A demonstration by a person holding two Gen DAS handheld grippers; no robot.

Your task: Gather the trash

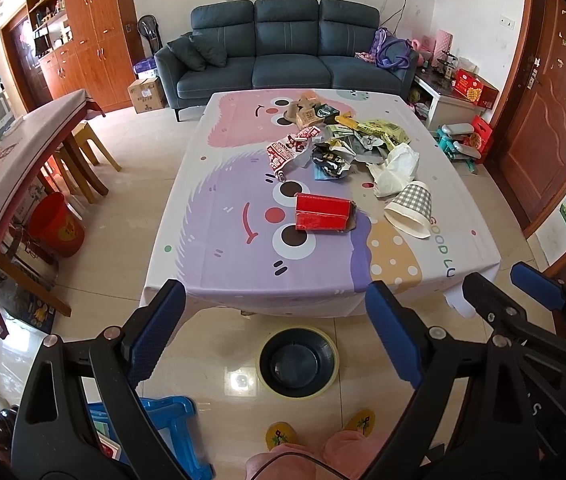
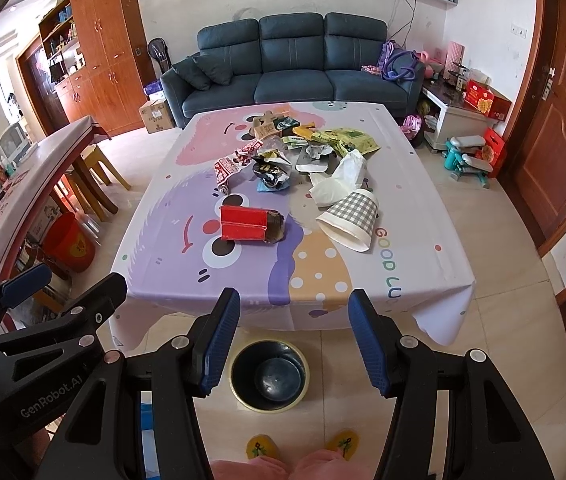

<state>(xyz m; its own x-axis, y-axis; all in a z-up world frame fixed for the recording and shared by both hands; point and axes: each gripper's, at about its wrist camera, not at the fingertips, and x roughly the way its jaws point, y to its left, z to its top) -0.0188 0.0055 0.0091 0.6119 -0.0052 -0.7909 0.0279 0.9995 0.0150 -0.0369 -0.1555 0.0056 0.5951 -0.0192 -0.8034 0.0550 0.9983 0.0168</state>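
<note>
Both the left gripper (image 1: 275,332) and the right gripper (image 2: 294,338) are hanging wide apart and empty before the table, above the dark round bin with a yellow rim (image 2: 269,376). The flattened red cardboard carton (image 2: 249,224) is lying nearest; it is probably light and stiff, best pinched across its thin edge.

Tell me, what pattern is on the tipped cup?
Grey-and-white checks on the cup, seen best in the right wrist view.
</note>
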